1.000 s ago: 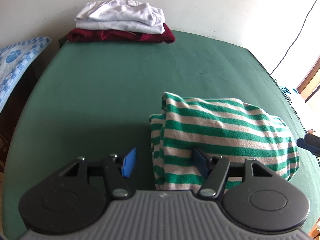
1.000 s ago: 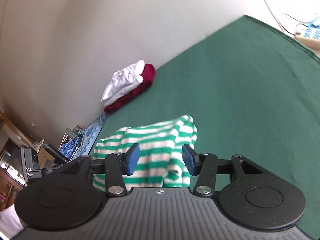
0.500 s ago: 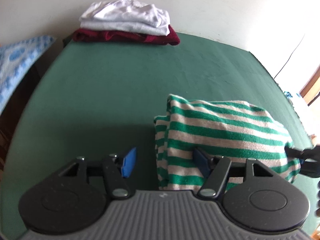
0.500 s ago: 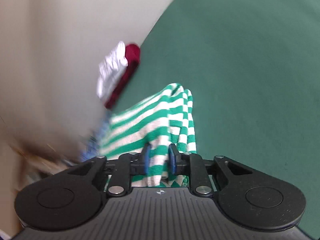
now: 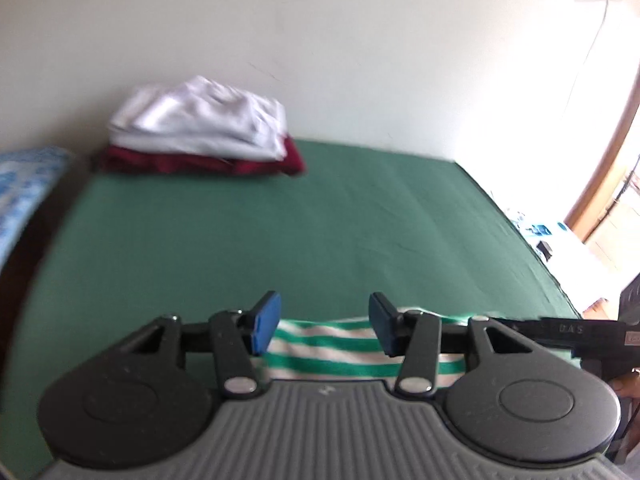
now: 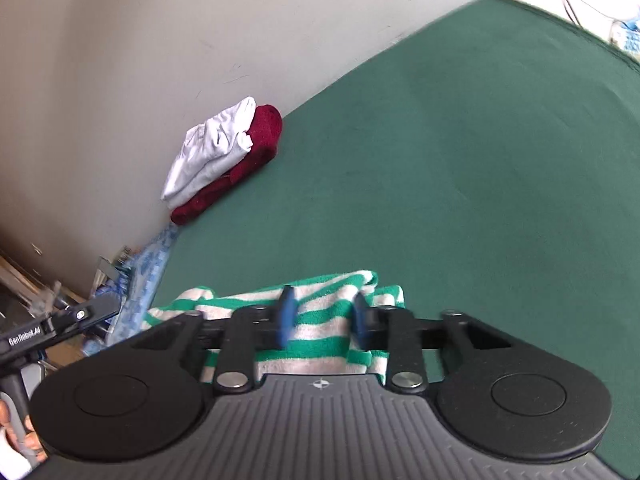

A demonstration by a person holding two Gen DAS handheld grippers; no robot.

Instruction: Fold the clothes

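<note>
Pointing down at a slant, your left gripper (image 5: 324,322) hangs over the striped green-and-white garment (image 5: 328,350), jaws closing with cloth between them; whether the pads press it, you cannot tell. Your right gripper (image 6: 322,316) is narrowing on a raised fold of the same garment (image 6: 316,320), which lies at six o'clock on the green tabletop (image 6: 460,160). At eleven o'clock, against the pale wall (image 5: 320,40), a white folded garment (image 5: 200,120) tops a dark red one (image 5: 200,164). Only the right wrist view shows your left fingers (image 6: 12,432) on the handle.
</note>
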